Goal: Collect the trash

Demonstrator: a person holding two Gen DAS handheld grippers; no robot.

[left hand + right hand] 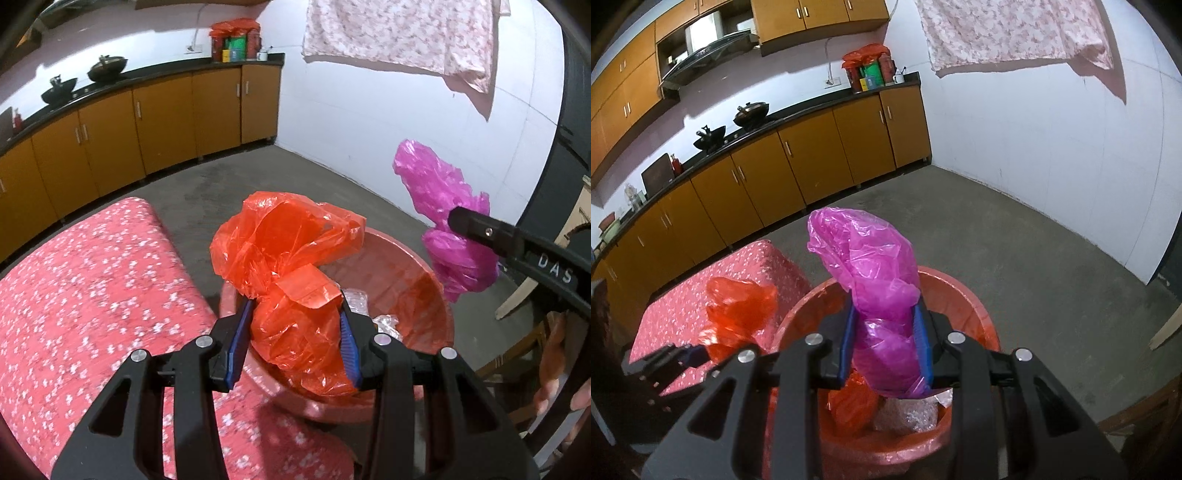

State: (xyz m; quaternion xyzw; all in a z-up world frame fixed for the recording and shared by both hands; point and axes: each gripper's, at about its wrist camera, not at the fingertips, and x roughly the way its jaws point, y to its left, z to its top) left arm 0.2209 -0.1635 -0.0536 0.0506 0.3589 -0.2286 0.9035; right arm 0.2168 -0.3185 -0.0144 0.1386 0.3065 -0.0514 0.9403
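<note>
My left gripper (297, 325) is shut on a crumpled red plastic bag (288, 258) and holds it over the near rim of a red trash bin (436, 295). My right gripper (886, 332) is shut on a crumpled magenta plastic bag (871, 266) and holds it above the same bin (979, 317). The magenta bag (443, 221) and right gripper also show at the right of the left wrist view. The red bag (738, 310) shows at the left of the right wrist view. Clear plastic wrappers (908, 417) lie inside the bin.
A table with a pink flowered cloth (92, 295) stands left of the bin. Orange kitchen cabinets (757, 177) with pots on the counter line the far wall. A flowered cloth (1015, 33) hangs on the white wall. The floor (1015, 258) is grey concrete.
</note>
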